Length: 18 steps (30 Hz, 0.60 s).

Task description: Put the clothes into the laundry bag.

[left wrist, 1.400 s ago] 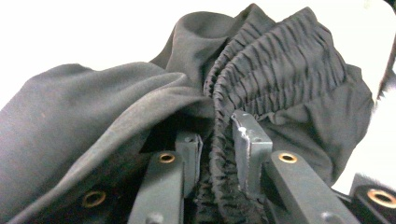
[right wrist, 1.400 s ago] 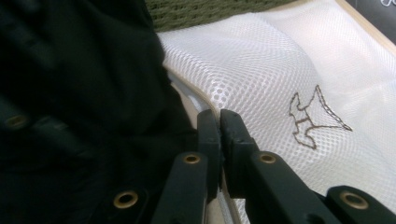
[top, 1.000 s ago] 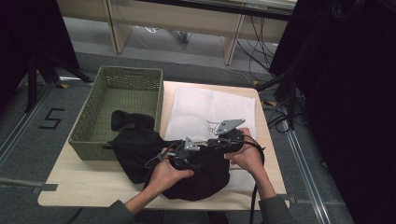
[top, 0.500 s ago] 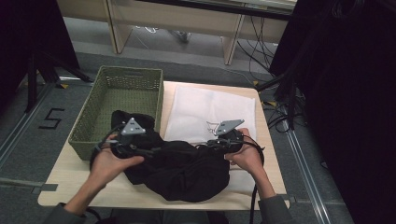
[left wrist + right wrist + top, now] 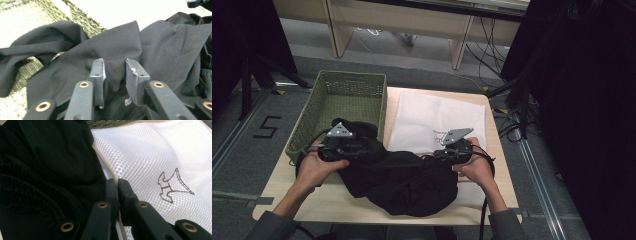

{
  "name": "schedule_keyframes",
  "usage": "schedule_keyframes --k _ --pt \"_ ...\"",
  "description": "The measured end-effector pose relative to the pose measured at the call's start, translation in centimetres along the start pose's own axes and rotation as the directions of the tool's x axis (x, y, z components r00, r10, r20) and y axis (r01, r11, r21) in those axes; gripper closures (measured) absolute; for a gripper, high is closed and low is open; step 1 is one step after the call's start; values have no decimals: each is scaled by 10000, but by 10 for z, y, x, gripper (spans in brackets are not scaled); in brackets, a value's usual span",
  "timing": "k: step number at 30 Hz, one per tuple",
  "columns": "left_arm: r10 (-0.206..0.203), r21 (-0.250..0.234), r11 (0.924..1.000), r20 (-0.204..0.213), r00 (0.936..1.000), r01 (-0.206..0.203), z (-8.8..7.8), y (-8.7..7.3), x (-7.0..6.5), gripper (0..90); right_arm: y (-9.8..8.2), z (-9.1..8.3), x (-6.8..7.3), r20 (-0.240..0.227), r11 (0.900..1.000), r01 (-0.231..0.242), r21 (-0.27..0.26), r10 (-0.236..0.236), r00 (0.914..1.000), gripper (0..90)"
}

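A black garment point(image 5: 402, 180) lies bunched across the table's front, with one end draped toward the green basket point(image 5: 347, 85). My left gripper point(image 5: 362, 146) sits at the garment's left end. In the left gripper view its jaws point(image 5: 114, 62) have just been closing, and a raised fold of the black fabric point(image 5: 75, 67) is caught between them. My right gripper point(image 5: 438, 152) is at the garment's right end, beside the white mesh bag point(image 5: 437, 115). There the right gripper point(image 5: 117, 182) is shut on the bag's beige-trimmed edge, with mesh point(image 5: 150, 152) to the right and black cloth point(image 5: 50, 157) to the left.
The woven green basket stands at the table's back left, and part of the garment rests against it. The mesh bag covers the right half of the wooden table point(image 5: 287, 185). Cables and dark equipment point(image 5: 517, 115) stand off the right edge.
My left hand has left the spot beside the right gripper and crossed to the garment's left end near the basket. The garment now lies stretched wider. The right hand has kept still.
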<state>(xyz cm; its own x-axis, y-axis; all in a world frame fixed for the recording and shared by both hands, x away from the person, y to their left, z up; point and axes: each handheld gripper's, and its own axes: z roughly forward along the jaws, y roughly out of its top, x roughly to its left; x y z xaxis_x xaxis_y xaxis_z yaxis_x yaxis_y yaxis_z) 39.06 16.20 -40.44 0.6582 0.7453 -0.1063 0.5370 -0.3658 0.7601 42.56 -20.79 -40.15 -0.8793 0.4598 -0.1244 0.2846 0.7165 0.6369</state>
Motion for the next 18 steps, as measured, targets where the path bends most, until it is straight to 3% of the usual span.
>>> schedule_keyframes --k 1,3,8,9,10,12,13,14,15,16,17,18 --pt "-11 -95 10000 142 9999 12 -1 0 0 712 0 0 0 4 10000 9 -7 -9 10000 882" --pt "-108 -303 9995 176 9998 113 -3 1 0 864 0 0 -1 7 10000 37 -32 -37 10000 882" --pt "140 -443 9989 -25 9999 -141 -7 3 -11 873 0 0 -1 4 10000 46 -37 -46 10000 882" --pt "494 -716 9962 16 9988 -491 -14 9 -24 873 0 -1 -2 -16 10000 42 -32 -42 10000 882" --pt "494 -716 9962 16 9988 -491 -14 9 -24 873 0 -1 -2 -16 10000 42 -32 -42 10000 882" --pt "1059 -1237 9873 478 9932 -994 -24 21 -53 875 -1 0 -2 -13 10000 32 -44 -32 10000 882" --pt "1059 -1237 9873 478 9932 -994 -24 21 -53 876 -1 0 -2 -13 10000 32 -44 -32 10000 882" --pt "1441 -1433 9807 689 9872 -1332 -24 25 -72 876 -1 0 -2 -32 10000 35 -54 -35 10000 882" --pt "1619 -1495 9777 911 9826 -1473 -23 25 -81 880 -1 0 -2 -2 10000 34 -49 -34 10000 882" --pt "1828 -1667 9739 1734 9677 -1541 -18 25 -103 884 -1 -1 -2 -18 10000 -39 -32 38 10000 882" --pt "1828 -1667 9739 1734 9677 -1541 -18 25 -103 884 -1 -1 -2 -27 10000 -52 -27 52 10000 882" --pt "2299 -1462 9690 2355 9443 -1994 -8 24 -128 884 -1 -1 -1 -49 10000 -86 -24 86 10000 882"
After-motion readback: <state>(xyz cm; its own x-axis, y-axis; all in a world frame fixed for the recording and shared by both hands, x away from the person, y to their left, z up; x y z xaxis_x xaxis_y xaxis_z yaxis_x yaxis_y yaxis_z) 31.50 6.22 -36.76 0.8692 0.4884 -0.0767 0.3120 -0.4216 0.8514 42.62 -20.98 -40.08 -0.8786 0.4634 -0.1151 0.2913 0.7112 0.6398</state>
